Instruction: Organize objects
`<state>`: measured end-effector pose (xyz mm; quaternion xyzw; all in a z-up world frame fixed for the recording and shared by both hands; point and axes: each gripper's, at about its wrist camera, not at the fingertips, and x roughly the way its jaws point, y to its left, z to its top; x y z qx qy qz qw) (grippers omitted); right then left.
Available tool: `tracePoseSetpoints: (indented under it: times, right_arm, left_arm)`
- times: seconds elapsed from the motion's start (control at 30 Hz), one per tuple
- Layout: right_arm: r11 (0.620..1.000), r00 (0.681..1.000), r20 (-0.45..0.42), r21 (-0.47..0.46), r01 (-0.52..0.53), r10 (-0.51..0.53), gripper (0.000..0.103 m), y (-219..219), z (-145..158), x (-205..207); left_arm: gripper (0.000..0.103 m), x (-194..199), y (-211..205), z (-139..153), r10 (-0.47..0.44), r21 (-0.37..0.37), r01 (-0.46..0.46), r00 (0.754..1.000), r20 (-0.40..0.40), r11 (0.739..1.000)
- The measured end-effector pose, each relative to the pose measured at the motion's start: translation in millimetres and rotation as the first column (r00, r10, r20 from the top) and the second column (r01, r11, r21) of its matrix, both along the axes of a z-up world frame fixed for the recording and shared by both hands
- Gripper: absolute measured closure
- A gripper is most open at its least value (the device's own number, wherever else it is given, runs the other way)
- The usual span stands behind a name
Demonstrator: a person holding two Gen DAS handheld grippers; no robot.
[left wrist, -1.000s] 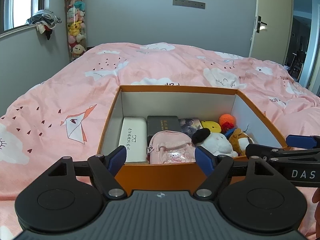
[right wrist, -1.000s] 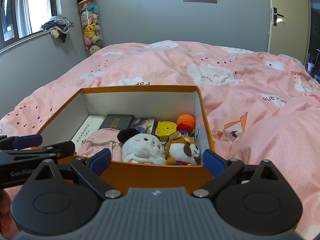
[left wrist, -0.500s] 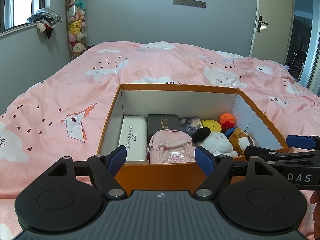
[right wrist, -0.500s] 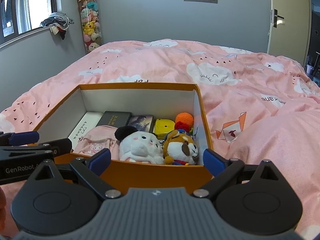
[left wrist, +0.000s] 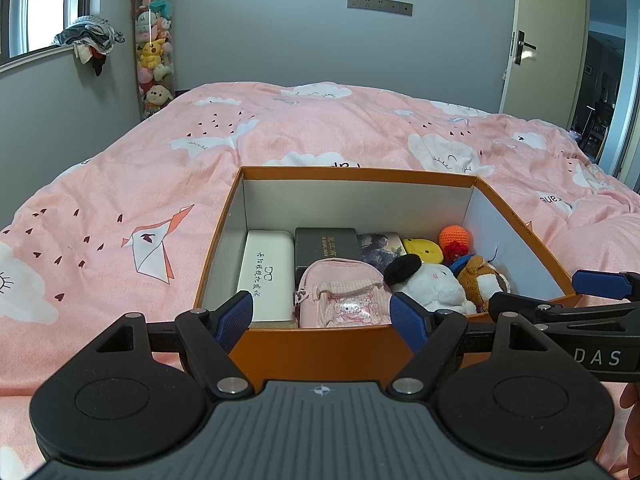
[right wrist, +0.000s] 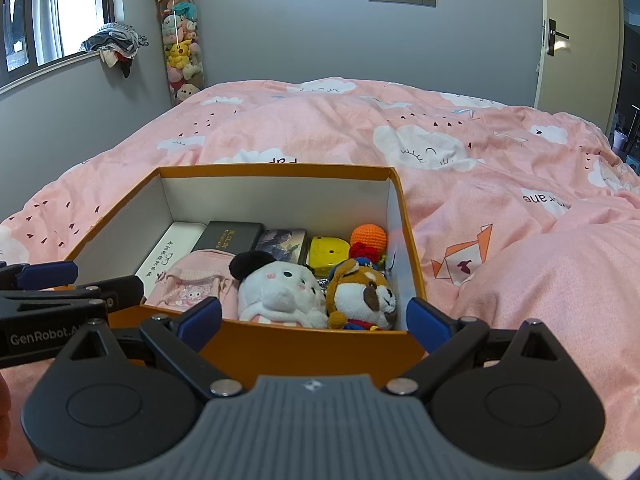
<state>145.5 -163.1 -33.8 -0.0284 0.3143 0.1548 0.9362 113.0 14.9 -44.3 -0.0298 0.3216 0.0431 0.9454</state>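
Left wrist view looks straight over the near wall of an orange box [left wrist: 320,344] sitting on a pink duvet [left wrist: 120,184], and everything the tidying is about seems to be inside it already. A white case [left wrist: 266,272] lies along the box's nine o'clock wall, a dark case [left wrist: 326,244] and a picture card [left wrist: 378,246] lie flat toward twelve o'clock, and a pink mini backpack [left wrist: 340,300] leans against the near wall at six, probably to keep the flat things stacked behind it. A white plush [right wrist: 280,292] and a brown plush [right wrist: 360,300] sit side by side, touching, at the box's five o'clock corner, with a yellow toy [right wrist: 330,254] and an orange crochet ball [right wrist: 368,236] tucked behind them toward two o'clock. The soft toys fill one end and the hard cases the other, which looks deliberate. The left gripper [left wrist: 320,312] hovers just before the near wall with its jaws spread wide and nothing between them; the right gripper [right wrist: 314,318] does the same beside it, jaws wide and empty. I see nothing loose on the duvet, so my guess is the sorting is about finished.
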Motion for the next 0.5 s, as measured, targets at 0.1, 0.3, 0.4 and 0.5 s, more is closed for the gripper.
tracePoseSetpoints:
  times: [0.1, 0.3, 0.4, 0.5]
  right_arm:
    - [1.0, 1.0, 0.0, 0.0, 0.0, 0.0, 0.005, 0.1, 0.0, -0.1]
    - [1.0, 1.0, -0.001, -0.002, -0.002, 0.002, 0.005, 0.1, -0.8, 0.0]
    - [1.0, 1.0, -0.001, -0.002, -0.002, 0.002, 0.005, 0.1, -0.8, -0.2]
    - [1.0, 1.0, -0.001, -0.002, -0.002, 0.002, 0.004, 0.2, -0.9, -0.2]
  left_arm:
    - [0.012, 0.0, 0.1, 0.0, 0.0, 0.0, 0.0, 1.0, -0.001, 1.0]
    - [0.012, -0.3, 0.2, -0.6, 0.0, -0.001, 0.0, 1.0, -0.002, 1.0]
    - [0.012, -1.6, -0.1, -1.7, 0.001, -0.001, -0.001, 1.0, -0.003, 1.0]
    - [0.012, -1.3, 0.3, -2.7, 0.001, -0.001, -0.001, 1.0, -0.004, 1.0]
